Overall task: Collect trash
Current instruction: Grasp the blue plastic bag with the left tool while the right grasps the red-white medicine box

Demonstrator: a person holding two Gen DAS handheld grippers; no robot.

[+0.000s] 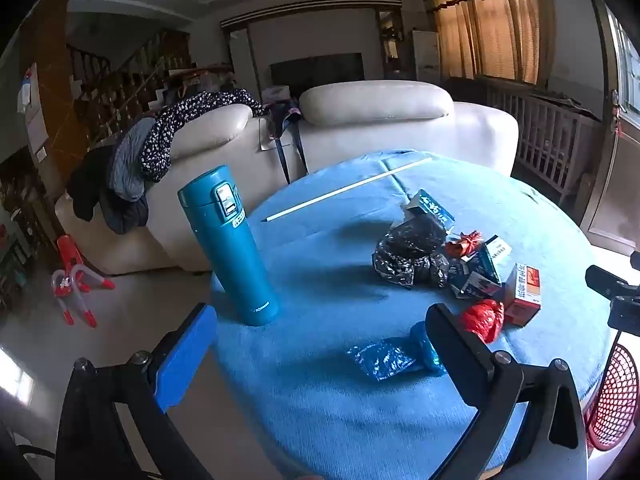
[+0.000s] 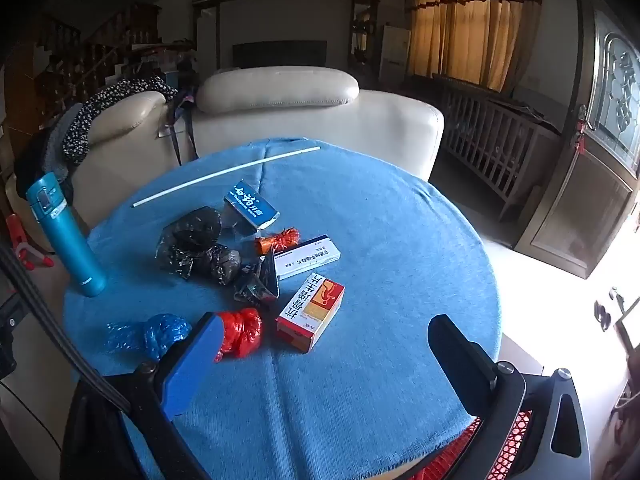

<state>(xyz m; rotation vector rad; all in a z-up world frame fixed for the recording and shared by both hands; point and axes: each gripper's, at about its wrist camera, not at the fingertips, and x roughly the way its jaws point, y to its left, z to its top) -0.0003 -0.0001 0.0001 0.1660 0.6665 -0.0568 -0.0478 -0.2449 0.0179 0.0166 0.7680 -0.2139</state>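
Lying beside right tool [image 2: 320,354], red bag [image 2: 240,332]

Chinese print on red-orange box [image 2: 311,311], white box [image 2: 307,257], blue box [image 2: 251,205]

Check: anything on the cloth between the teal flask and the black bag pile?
Nothing: bare blue tablecloth between teal flask and black bag pile. Left wrist view shows it best; right wrist view agrees.

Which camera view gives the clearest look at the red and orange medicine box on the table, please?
The right wrist view: the red and orange medicine box lies near the picture's middle, with its printed top face plainly showing. The left wrist view shows it small, at the right edge.
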